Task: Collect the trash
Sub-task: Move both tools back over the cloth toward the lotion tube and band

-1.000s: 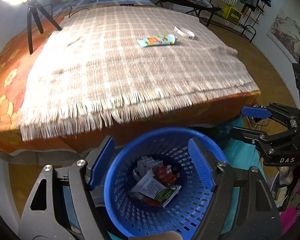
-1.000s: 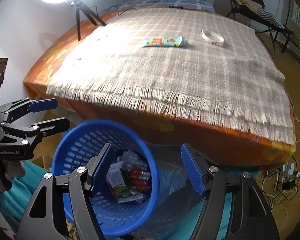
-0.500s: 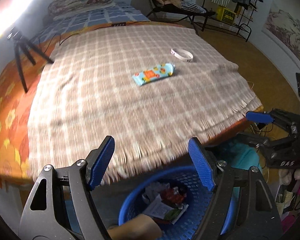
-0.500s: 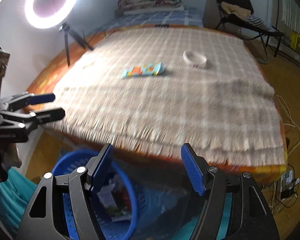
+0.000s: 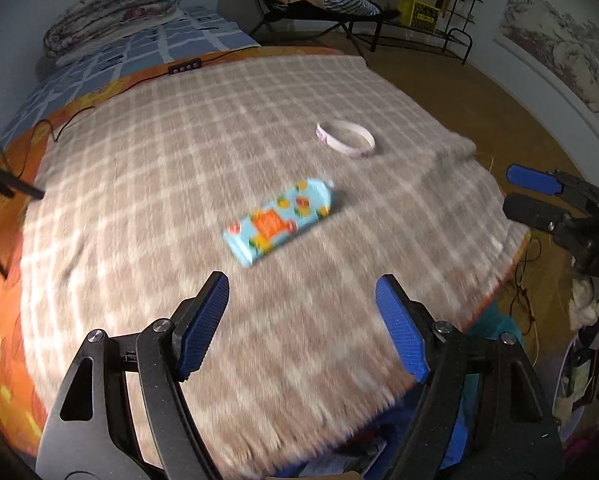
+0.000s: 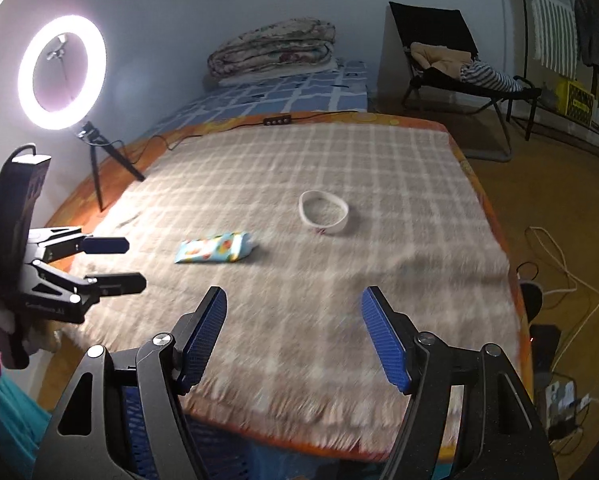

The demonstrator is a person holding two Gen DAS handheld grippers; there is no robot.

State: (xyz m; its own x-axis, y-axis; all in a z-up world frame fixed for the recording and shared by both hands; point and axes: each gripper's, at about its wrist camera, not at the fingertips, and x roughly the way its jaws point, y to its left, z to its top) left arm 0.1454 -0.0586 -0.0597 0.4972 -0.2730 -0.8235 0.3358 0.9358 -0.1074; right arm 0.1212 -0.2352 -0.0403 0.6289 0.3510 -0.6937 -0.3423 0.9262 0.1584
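Observation:
A light blue snack wrapper [image 5: 280, 222] [image 6: 213, 253] with orange print lies flat in the middle of the checked blanket [image 5: 179, 160] [image 6: 339, 168]. Beyond it to the right rests a white tape ring [image 5: 345, 144] [image 6: 323, 213]. My left gripper [image 5: 301, 330] hovers open over the blanket's near part, the wrapper just ahead of its fingers. My right gripper [image 6: 293, 338] is open too, above the fringed near edge; it also shows at the right of the left wrist view [image 5: 533, 192]. The left gripper appears at the left of the right wrist view [image 6: 115, 262]. Only a sliver of the blue trash basket [image 6: 137, 432] [image 5: 299, 470] peeks out below the bed edge.
A lit ring light on a tripod [image 6: 61, 74] stands at the bed's left side. Folded quilts [image 6: 273, 50] lie at the far end, a cable with a switch [image 6: 277, 121] near them. A black chair [image 6: 451, 64] and clothes rack stand right; cables [image 6: 555, 264] trail on the floor.
Both grippers rose from over the blue basket and swung forward over the bed. The basket has dropped almost out of view; the wrapper and ring now look nearer. Both stayed open.

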